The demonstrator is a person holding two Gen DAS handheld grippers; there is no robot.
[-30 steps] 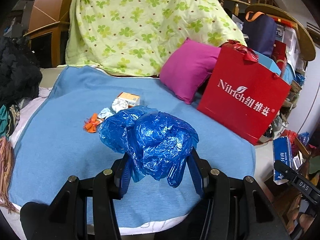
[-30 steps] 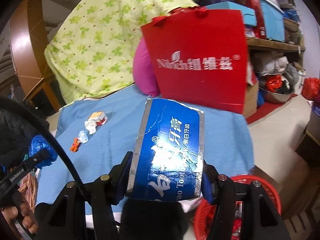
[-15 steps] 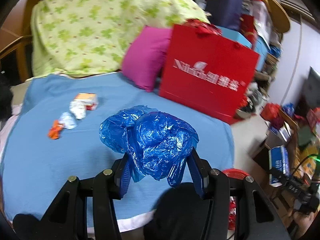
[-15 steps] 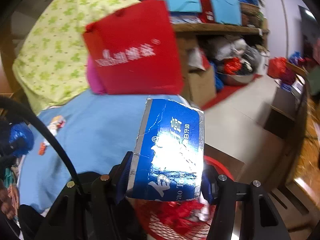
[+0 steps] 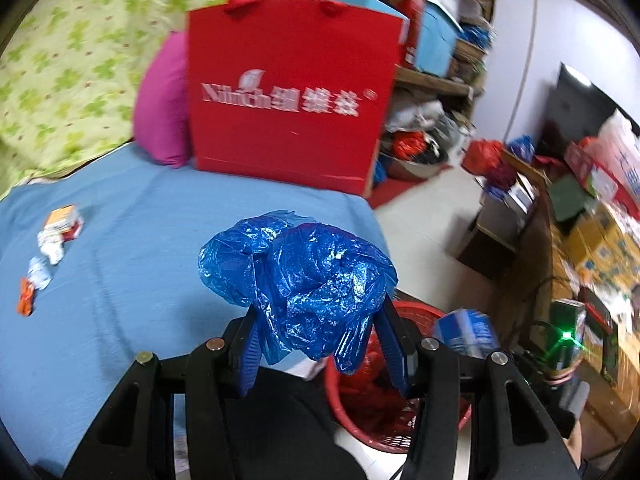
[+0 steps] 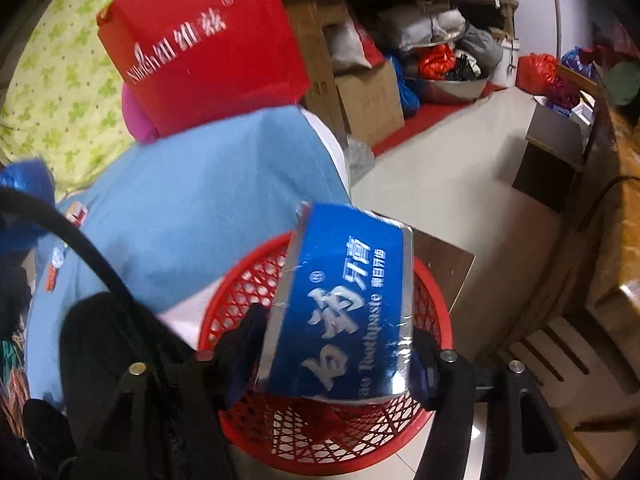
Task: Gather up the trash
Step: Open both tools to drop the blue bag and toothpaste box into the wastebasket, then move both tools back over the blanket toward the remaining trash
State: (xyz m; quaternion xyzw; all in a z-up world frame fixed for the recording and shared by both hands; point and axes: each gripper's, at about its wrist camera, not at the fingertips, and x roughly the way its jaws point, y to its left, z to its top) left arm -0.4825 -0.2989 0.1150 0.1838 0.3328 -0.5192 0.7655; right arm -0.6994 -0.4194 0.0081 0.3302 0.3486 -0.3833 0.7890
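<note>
both grippers have swung from over the blue bedspread [image 5: 120, 280] to the red mesh basket [image 6: 248, 288] beside the bed. the right gripper [image 6: 336, 352] hangs above it, jaws opening to drop the tilted toothpaste box [image 6: 344, 304] between them. the left gripper [image 5: 320, 344] clamps the crumpled blue plastic bag [image 5: 304, 272] near the rim, likely next.

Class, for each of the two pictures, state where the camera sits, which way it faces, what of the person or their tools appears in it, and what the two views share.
Left wrist: on the left gripper, looking forward and down across the blue bedspread; its fingers pinch a blue plastic bag.
Right wrist: on the right gripper, tilted down over the red basket; its jaws are opening around a toothpaste box.
Shared: the red gift bag, bedspread, basket and toothpaste box.
</note>
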